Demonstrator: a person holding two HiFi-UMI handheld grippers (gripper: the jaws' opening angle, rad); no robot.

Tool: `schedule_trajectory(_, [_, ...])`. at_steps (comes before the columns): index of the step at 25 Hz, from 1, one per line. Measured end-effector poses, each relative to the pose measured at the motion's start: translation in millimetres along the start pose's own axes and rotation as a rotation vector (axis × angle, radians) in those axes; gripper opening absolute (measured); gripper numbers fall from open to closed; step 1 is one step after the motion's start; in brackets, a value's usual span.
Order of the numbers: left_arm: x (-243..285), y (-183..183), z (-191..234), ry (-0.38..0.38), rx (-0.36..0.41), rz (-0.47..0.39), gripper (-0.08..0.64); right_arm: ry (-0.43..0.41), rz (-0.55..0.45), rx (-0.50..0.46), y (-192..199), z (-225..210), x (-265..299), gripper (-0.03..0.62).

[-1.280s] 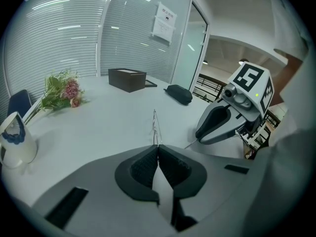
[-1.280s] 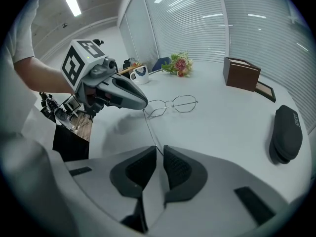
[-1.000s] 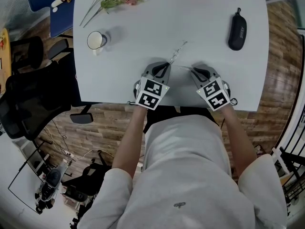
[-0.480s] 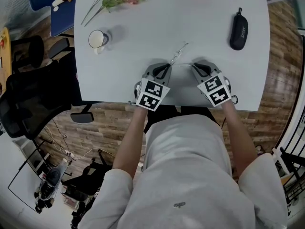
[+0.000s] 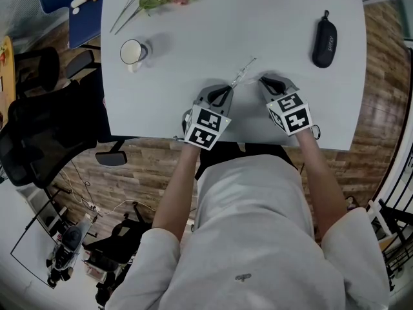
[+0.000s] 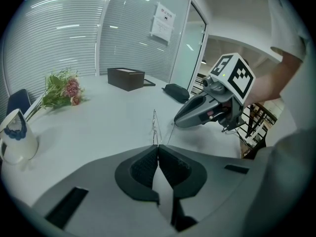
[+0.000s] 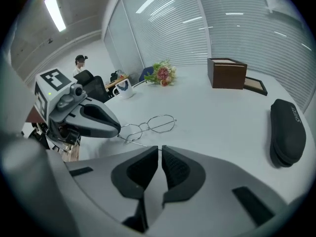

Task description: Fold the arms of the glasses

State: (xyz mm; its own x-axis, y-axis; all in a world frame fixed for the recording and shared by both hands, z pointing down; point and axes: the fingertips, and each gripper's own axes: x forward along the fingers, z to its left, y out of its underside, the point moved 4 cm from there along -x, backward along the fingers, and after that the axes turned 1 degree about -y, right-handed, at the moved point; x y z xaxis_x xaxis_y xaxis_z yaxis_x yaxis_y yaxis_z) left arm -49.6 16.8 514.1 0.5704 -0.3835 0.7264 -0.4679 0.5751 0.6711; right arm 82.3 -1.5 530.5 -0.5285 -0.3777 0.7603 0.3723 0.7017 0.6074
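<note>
On the table (image 5: 193,31), close to its near edge, the glasses (image 5: 241,75) sit between my two claws, with the case (image 5: 322,41) well off at their 2 o'clock. My left gripper (image 5: 227,88), at the glasses' 7 o'clock, is clenched on the frame. In the left gripper view its pads meet at the tips and the wire rises straight out of them. My right gripper (image 5: 261,80), at their 3 o'clock, has just been closing. In the right gripper view a sliver of gap remains, and the thin arm (image 7: 140,143) of the glasses runs up to that gap, so I judge it not yet pinched. I take the frame to be bare wire, very light and springy, and it would bend or twist under a hard squeeze. Round metal that thin may also roll or pivot between the pads. The lenses (image 7: 160,123) look fragile, so I'd keep both claws off them. I think the best hold is the one the left has, at the frame's corner beside the hinge, which steadies the front. The right should take the arm a little in from its tip with light pressure. It can then swing the arm about its hinge toward the lenses, not pry it sideways.
</note>
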Motion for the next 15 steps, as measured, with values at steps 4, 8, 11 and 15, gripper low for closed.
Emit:
schedule_trajectory(4, [0.8, -0.4, 0.9, 0.001, -0.002, -0.012, 0.025, -0.015, -0.026, 0.091, -4.4, -3.2, 5.8, 0.029])
schedule_trajectory(8, [1.0, -0.1, -0.2, 0.003, 0.0, -0.002, 0.025, -0.023, -0.039, 0.128, -6.9, -5.3, 8.4, 0.022])
schedule_trajectory(11, [0.5, 0.6, -0.7, 0.004, 0.001, -0.002, 0.025, -0.026, -0.044, 0.132, -9.5, -4.9, 10.0, 0.018])
schedule_trajectory(15, [-0.3, -0.2, 0.3, 0.003, 0.004, 0.004, 0.025, -0.028, -0.05, 0.143, -15.3, -5.9, 13.2, 0.015])
